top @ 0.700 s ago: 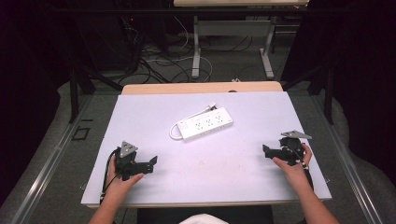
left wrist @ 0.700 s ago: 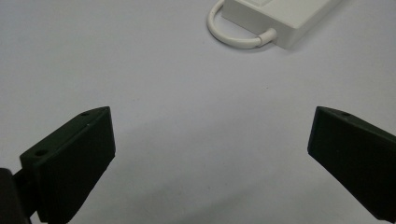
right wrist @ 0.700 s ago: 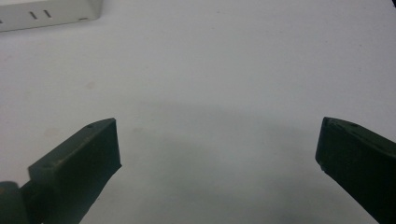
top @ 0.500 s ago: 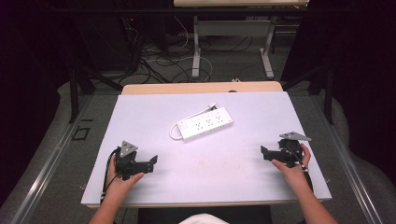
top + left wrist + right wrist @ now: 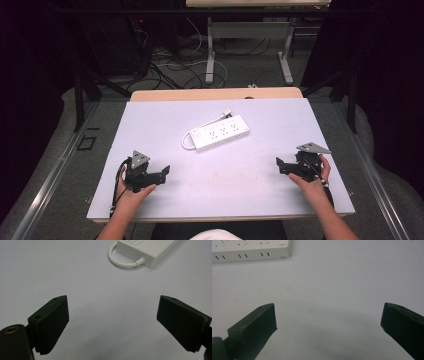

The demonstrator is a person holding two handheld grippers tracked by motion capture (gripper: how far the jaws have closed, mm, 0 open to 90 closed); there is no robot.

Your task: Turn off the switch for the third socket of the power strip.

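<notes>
A white power strip point(image 5: 221, 132) lies near the middle of the white table point(image 5: 280, 120), its short cord looped at its left end. My left gripper point(image 5: 165, 171) rests at the table's front left, open, nothing between its jaws; its own view shows the power strip's cord end point(image 5: 147, 252) well ahead. My right gripper point(image 5: 279, 164) sits at the front right, open and empty too, with a corner of the power strip point(image 5: 252, 250) at the upper left of its view.
A wooden board point(image 5: 215, 94) edges the table's far side. Beyond it, on the floor, stand metal table legs point(image 5: 211, 50) among tangled cables point(image 5: 165, 65). Dark curtains close off both sides.
The right gripper has shifted slightly to the left along the table. The left gripper and the power strip have stayed put.
</notes>
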